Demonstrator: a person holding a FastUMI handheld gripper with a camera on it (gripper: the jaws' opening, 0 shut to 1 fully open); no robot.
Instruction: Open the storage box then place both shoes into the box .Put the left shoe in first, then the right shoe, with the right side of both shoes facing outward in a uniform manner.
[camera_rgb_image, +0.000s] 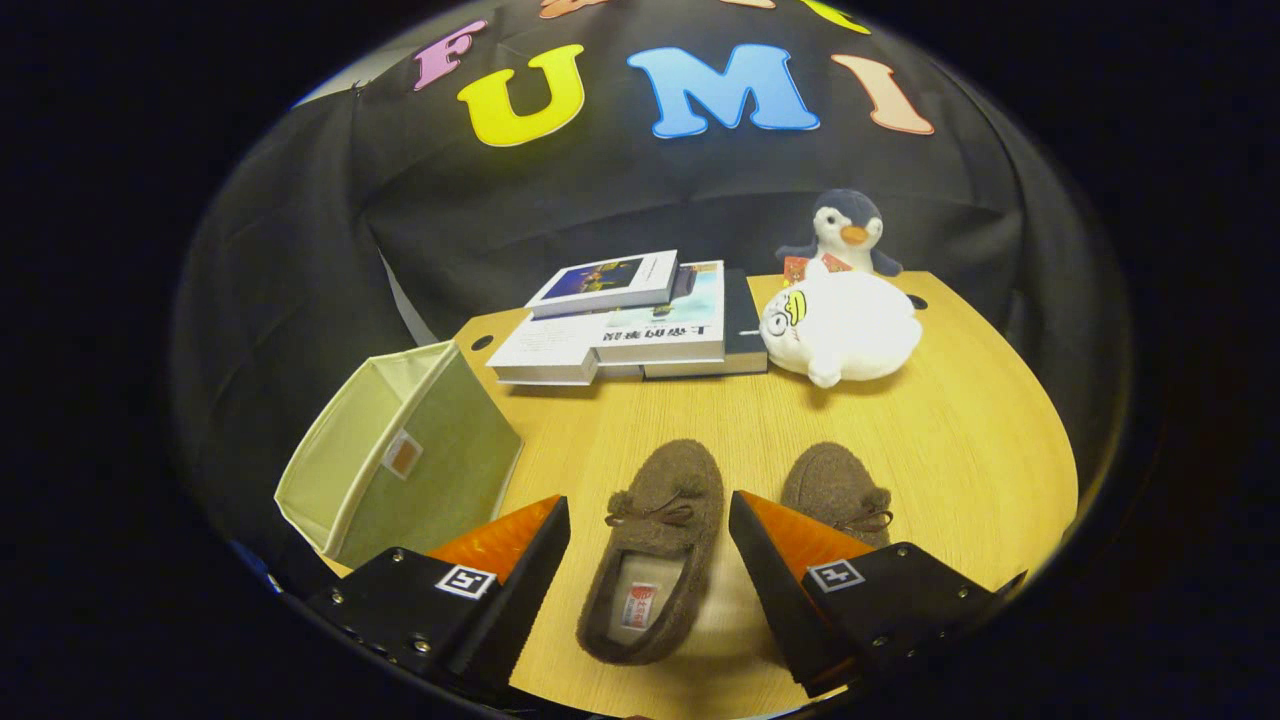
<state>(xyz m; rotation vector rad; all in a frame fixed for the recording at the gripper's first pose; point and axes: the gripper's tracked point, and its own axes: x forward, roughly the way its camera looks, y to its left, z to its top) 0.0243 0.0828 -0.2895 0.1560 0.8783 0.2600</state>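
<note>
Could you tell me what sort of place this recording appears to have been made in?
Most likely a staged recording booth, not a real home: a black cloth wall hangs behind a small wooden table set with props, namely stacked books, plush toys and brown slippers. The open tongs straddle one slipper.

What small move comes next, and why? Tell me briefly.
Probably lower the gripper and close on the brown shoe: its jaws stand open with that shoe between them, and the storage box beside it already looks open.

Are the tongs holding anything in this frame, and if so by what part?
Nothing is held. The tongs are open, straddling the left slipper without pressing on it.
</note>
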